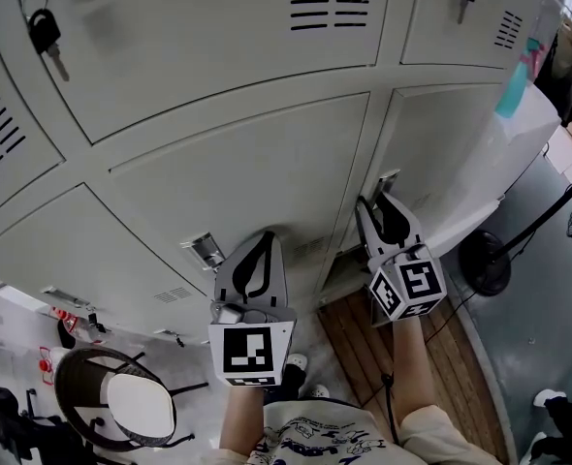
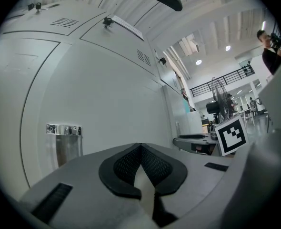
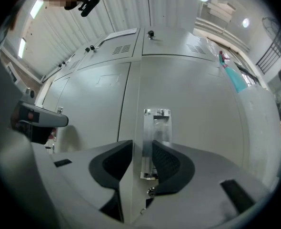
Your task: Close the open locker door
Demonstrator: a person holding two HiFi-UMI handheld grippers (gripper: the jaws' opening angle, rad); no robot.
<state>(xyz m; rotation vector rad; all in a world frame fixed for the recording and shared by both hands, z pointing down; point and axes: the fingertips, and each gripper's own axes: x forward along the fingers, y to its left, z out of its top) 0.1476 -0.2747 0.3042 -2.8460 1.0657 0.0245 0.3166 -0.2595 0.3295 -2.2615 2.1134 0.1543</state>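
Locker door: the locker door (image 1: 465,148) is in the low row of the grey lockers, on the right. It stands only a little ajar, almost flush with the frame.
Free edge: its left edge runs upright and carries a chrome handle (image 3: 155,123), whose long axis is upright too.
Opening: a narrow dark opening (image 1: 336,279) shows low down beside this edge.
Right hand-held gripper: the right hand-held gripper (image 3: 142,144) has its jaws partly apart, one on each side of the free edge at the handle. The pads seem to press there, so I judge that it holds the door.
Direction: the door lies straight ahead, on the far side. The jaws cross the upright edge from left to right.
Left hand-held gripper: the left hand-held gripper (image 2: 140,145) has its jaws together with nothing between them. It faces the neighbouring door (image 2: 107,104) on the left, near that door's own handle (image 2: 64,142) but not touching it.
Nearer hand: the right one; the left is well apart.
Coming move: probably a push of the edge away, toward the frame.
Risk: the left jaw could be caught between edge and frame.
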